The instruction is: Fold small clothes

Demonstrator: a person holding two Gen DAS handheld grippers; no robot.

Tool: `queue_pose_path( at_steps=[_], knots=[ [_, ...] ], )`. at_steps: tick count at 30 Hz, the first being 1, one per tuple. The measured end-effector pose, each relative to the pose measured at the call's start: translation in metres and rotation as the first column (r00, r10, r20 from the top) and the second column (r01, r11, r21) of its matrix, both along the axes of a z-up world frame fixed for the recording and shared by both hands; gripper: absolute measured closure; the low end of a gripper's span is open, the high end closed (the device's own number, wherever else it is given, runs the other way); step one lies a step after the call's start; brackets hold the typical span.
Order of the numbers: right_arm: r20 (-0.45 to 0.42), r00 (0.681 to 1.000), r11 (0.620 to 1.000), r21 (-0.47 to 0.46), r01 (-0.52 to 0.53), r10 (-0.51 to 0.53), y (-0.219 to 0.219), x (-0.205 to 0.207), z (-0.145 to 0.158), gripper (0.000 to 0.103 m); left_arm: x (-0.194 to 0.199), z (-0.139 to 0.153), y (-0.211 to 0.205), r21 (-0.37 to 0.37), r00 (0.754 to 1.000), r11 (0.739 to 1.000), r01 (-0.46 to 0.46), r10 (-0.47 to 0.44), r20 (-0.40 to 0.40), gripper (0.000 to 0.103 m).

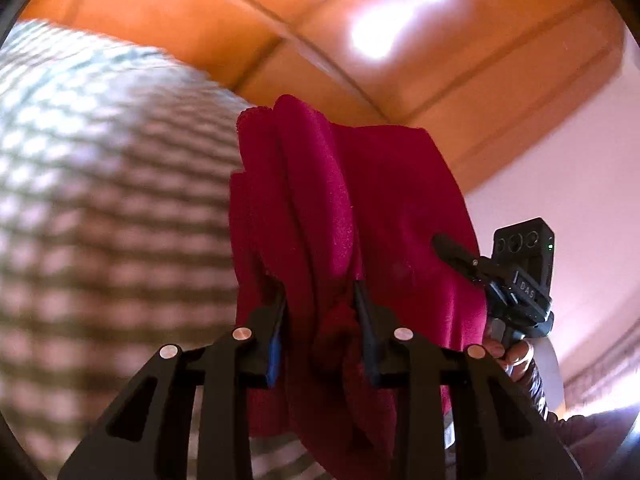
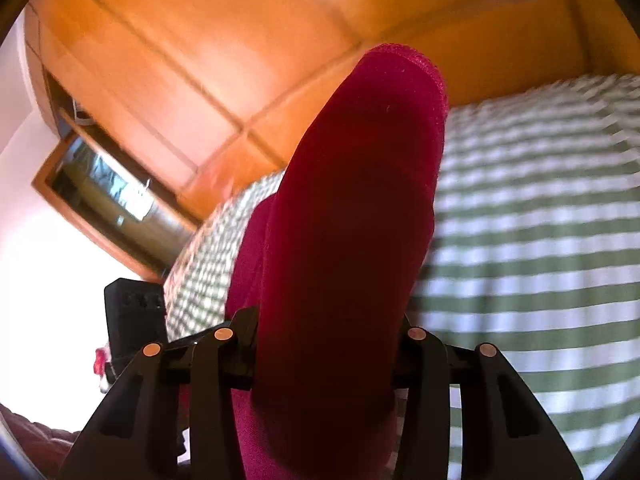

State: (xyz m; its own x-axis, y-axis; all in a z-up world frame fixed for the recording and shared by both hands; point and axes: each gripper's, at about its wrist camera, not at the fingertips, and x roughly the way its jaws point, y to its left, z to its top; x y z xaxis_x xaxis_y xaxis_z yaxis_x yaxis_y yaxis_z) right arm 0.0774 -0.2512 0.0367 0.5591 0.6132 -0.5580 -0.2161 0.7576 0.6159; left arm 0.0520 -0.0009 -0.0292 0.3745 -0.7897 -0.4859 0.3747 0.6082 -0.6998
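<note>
I see orange wooden panelling (image 2: 168, 80) ahead (bright glare patch), green-white checked bedcover (image 2: 540, 240) below, white wall (image 1: 580, 180), wood-framed mirror (image 2: 104, 192) at left.

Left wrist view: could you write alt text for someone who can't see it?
A dark red fleece garment bunches between the black left gripper fingers, above a green-and-white checked bedspread. The right gripper meets its far edge; orange wooden panels behind.

right gripper (image 2: 326, 344) fingers: pretty much buried behind the red cloth (image 2: 344, 240), can't see the pads
red cloth bottom: cut off by the frame edge
checked bedspread (image 1: 100, 200): smeared with motion blur
left gripper (image 1: 320, 320) pads: half swallowed by cloth folds
</note>
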Motion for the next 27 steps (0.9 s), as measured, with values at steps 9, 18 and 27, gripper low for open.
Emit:
queue_pose_path(
  at_steps=[9,18,27],
  knots=[
    [0.0,0.939,0.936,-0.077,0.343,-0.344,-0.162,-0.027,0.0,0.061,0.054,0.025,-0.192,0.144,0.965,0.958,0.247,-0.256,0.053,0.073],
    [-0.134,0.845,0.849,-0.209,0.486,-0.517,-0.209,-0.048,-0.073,0.034,0.072,-0.027,-0.272,0.404,0.968,0.882,0.243,-0.248,-0.039,0.059],
    [0.152,0.822,0.713,-0.428,0.556,-0.549,-0.167,-0.089,0.014,0.037,0.027,0.012,-0.239,0.529,0.964,0.846,0.073,-0.195,0.179,0.058]
  ],
)
